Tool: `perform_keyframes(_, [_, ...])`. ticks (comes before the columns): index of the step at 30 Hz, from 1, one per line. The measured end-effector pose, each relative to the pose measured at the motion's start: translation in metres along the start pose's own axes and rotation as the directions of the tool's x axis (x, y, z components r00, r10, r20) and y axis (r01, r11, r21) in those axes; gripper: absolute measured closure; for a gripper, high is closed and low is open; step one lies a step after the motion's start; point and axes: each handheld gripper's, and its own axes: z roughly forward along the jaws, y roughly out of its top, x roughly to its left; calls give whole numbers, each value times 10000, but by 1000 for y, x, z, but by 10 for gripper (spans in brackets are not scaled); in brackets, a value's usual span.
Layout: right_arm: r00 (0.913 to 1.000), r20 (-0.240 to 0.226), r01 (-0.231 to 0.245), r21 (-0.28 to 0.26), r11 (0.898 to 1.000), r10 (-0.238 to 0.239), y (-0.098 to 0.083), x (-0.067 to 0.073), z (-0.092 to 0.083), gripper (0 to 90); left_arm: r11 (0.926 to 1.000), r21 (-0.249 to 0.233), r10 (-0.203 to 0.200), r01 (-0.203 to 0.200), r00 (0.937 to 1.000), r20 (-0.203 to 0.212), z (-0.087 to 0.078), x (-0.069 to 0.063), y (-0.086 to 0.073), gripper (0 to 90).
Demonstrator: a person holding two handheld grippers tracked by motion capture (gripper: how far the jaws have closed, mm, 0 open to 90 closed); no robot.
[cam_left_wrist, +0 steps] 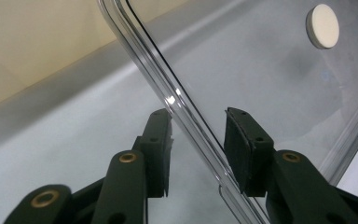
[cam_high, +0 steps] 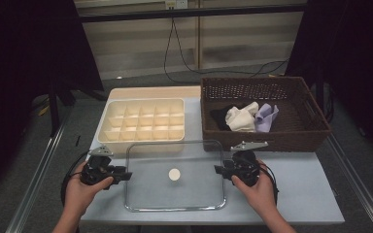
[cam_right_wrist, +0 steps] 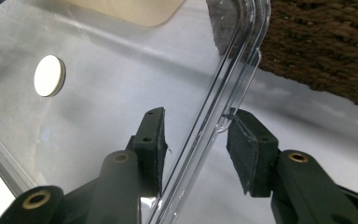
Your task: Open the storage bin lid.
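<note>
Clear plastic lid [cam_high: 175,175], roughly square with rounded corners, lying flat on the grey desk [cam_high: 301,189] in front of the cream divider tray [cam_high: 144,120]; its edges run parallel to the desk's edges and no long axis can be told. A round white knob [cam_high: 174,174] sits at its centre.

Left tool [cam_high: 125,174] at the lid's left edge and right tool [cam_high: 217,169] at its right edge, each pointing inward toward the knob. Each is held in one hand, the forearms entering from the bottom of the high view, and each hand is wrapped around its tool's body near desk level.

The left gripper view resolves what the high view cannot: the lid's raised rim [cam_left_wrist: 177,105] runs diagonally between the left tool [cam_left_wrist: 198,140]'s jaws, which stand apart with a gap to the rim on each side. The right gripper view shows the same for the right tool [cam_right_wrist: 196,140]: jaws apart, with the rim [cam_right_wrist: 223,79] passing between them, the far pad very near the rim's lip; contact there cannot be told.

The high view alone gives the surroundings: a brown wicker basket [cam_high: 264,141] behind the right tool, holding crumpled cloths [cam_high: 245,118] in black, cream and lilac.
</note>
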Motion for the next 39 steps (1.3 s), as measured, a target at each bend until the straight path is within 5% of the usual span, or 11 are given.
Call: perform_keyframes(39, [9995,297,121,95,9999,-123,-6,-2,6,490,9996,268,-113,107,9997,224,11,-2,-3,579])
